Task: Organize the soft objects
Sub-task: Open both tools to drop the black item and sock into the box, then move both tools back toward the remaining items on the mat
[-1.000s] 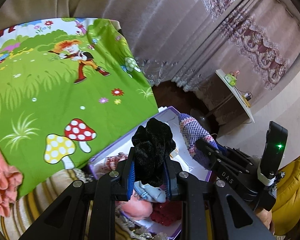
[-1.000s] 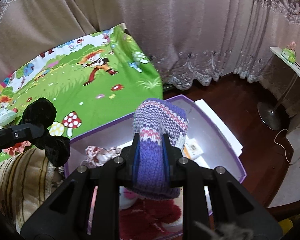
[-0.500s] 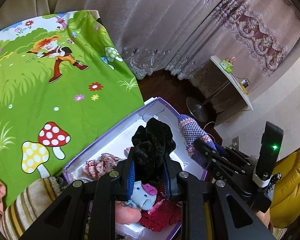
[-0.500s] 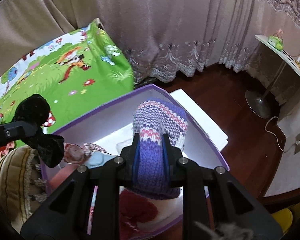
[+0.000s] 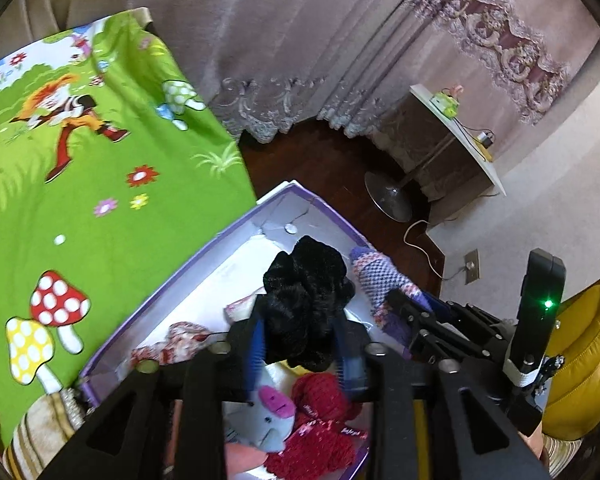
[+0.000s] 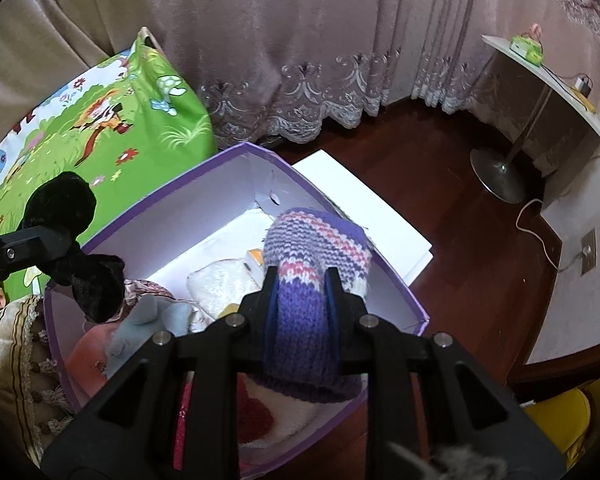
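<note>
Left wrist view: the left gripper [image 5: 300,354] is clamped on a black velvet scrunchie [image 5: 306,304], which hangs over the open purple box [image 5: 172,280]; judged, held there so it can drop in with the other soft things
Box contents, left view: a grey plush toy [image 5: 268,420], a red knitted piece [image 5: 320,416] and a patterned frilly cloth [image 5: 172,344] lie inside already; so the sorting looks well along
Other hand, left view: the right gripper [image 5: 404,320] reaches in from the right with a purple knitted hat [image 5: 380,280], its tip over the box's right rim
Right wrist view: the right gripper [image 6: 300,304] pinches the purple knitted hat [image 6: 312,280] tight between its blue pads; it hangs above the purple box [image 6: 392,284], near the right wall; white fluffy fabric [image 6: 220,284] lies below
Left gripper, right view: at the left edge, carrying the black velvet scrunchie [image 6: 72,240] over the box's left wall
Surface and room: the box sits beside a green cartoon sheet [image 6: 100,128] and a striped cushion [image 6: 16,352]; dark wooden floor [image 6: 460,216]; mauve lace-hemmed curtains [image 6: 300,40]; a white side table [image 6: 548,80] on a metal foot
</note>
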### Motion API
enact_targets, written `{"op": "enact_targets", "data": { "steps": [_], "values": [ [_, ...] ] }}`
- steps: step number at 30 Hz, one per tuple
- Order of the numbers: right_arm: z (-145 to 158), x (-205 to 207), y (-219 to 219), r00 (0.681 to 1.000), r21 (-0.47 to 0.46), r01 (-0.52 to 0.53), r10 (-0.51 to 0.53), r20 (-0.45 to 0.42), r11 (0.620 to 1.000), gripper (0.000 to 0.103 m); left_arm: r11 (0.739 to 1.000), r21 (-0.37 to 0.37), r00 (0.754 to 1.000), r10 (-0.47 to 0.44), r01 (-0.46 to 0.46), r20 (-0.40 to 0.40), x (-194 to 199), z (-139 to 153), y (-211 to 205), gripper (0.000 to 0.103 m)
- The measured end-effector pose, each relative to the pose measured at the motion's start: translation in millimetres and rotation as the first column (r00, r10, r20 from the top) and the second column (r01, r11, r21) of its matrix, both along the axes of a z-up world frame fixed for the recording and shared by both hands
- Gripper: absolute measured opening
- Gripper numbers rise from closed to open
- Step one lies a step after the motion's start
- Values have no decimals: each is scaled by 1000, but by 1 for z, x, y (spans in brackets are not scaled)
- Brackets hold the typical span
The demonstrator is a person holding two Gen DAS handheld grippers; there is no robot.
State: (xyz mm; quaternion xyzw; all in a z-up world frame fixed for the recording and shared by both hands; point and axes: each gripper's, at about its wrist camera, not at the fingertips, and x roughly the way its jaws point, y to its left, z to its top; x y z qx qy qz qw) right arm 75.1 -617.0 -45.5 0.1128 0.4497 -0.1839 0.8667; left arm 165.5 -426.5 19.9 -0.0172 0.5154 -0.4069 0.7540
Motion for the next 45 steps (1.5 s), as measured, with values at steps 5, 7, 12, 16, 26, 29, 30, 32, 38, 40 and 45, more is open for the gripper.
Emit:
{"op": "enact_targets", "data": {
  "steps": [5, 7, 12, 16, 26, 29, 30, 32, 38, 40, 45],
  "values": [
    [-2, -2, -6, 1000, -15, 26, -26, -4, 1000, 65, 1000, -5, 1000, 6, -6, 10, 1, 2, -6, 64],
    [-4, -2, -9, 999, -12, 34, -34, -8, 999, 68, 1000, 3, 1000, 8, -8, 12, 2, 1, -6, 64],
    [-7, -2, -12, 999, 0, 37, -37, -16, 999, 74, 1000, 10, 1000, 8, -8, 0, 2, -4, -4, 64],
    [-9, -2, -13, 999, 9, 37, -36, -20, 999, 78, 999, 42, 1000, 9, -9, 12, 0, -6, -2, 64],
    [-9, -2, -11, 999, 4, 46, -45, -20, 999, 82, 997, 81, 1000, -9, 8, 10, -7, -11, 5, 64],
    [-7, -2, -10, 999, 12, 44, -44, -13, 999, 82, 996, 91, 1000, -6, 6, 4, -8, -13, 10, 64],
    [-6, -2, -9, 999, 11, 44, -44, -11, 999, 82, 996, 93, 1000, -2, 2, 4, -8, -13, 13, 64],
    [-5, -3, -7, 999, 13, 41, -41, -7, 999, 82, 995, 96, 1000, 8, -8, 2, -8, -13, 19, 64],
    [3, -2, 2, 1000, 29, 19, -19, 9, 999, 82, 995, 89, 999, 50, -50, -2, -5, -10, 36, 64],
    [6, 0, 7, 1000, 20, 7, -8, 13, 1000, 82, 994, 81, 998, 68, -67, -2, -3, -8, 45, 64],
    [12, 4, 20, 1000, 13, -18, 18, 22, 1000, 82, 992, 65, 994, 111, -111, -10, -2, -4, 68, 64]
  ]
}}
